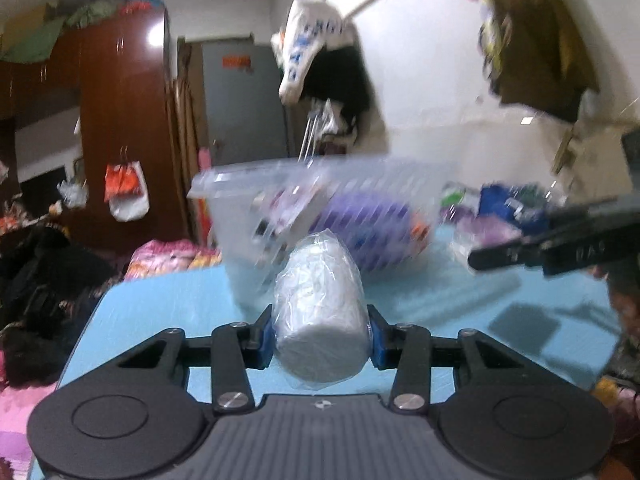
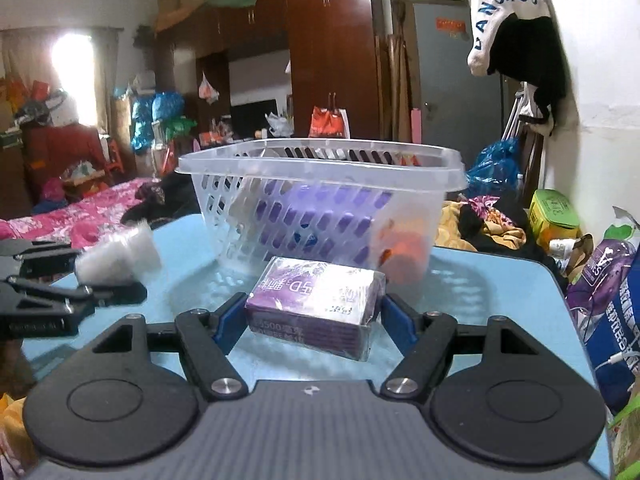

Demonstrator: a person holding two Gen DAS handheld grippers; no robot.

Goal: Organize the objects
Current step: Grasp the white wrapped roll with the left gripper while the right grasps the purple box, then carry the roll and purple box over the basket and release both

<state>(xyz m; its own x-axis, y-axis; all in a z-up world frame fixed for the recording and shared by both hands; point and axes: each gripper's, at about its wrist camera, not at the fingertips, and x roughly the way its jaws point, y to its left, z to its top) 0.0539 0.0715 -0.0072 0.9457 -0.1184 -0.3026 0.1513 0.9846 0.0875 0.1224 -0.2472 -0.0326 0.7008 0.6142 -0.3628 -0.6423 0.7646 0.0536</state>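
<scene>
The work surface is a light blue table (image 2: pixel 500 280) with rounded corners. Beyond its far edge stands a dark red-brown wardrobe (image 2: pixel 332 48) with bundled cloth and boxes stacked on top. To the right of the wardrobe is a grey door (image 2: pixel 448 80) bearing an orange sticker. The adjoining wall (image 2: pixel 600 80) is white; a white garment with blue lettering (image 2: pixel 500 8) hangs against it. A bed with pink floral bedding (image 2: pixel 76 216) lies off the table's left edge. Daylight enters through a bright window (image 2: pixel 72 76) at far left.
</scene>
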